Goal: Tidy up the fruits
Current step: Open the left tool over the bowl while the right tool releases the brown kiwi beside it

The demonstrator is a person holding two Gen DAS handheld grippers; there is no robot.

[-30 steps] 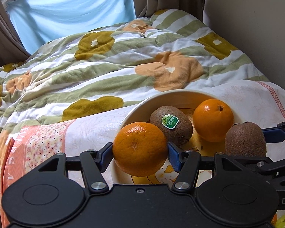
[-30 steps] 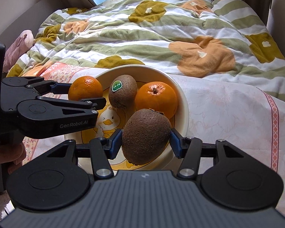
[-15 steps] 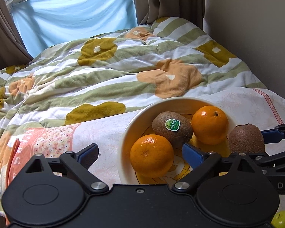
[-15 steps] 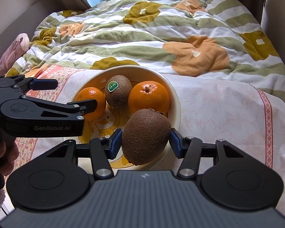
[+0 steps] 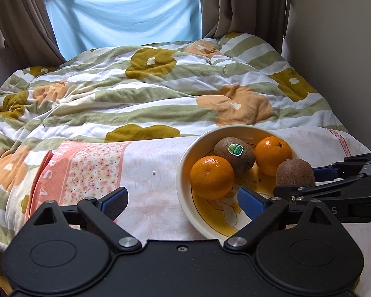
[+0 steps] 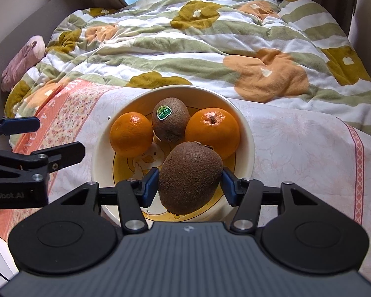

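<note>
On a bed spread with a floral quilt, a cream bowl holds two oranges and a stickered kiwi. The right gripper clamps a second, plain kiwi between its blue pads, poised over the near side of the bowl. The left gripper stands wide open and empty at the bowl's near left rim. The left orange lies in the bowl beside the stickered kiwi, the right orange on its far side.
</note>
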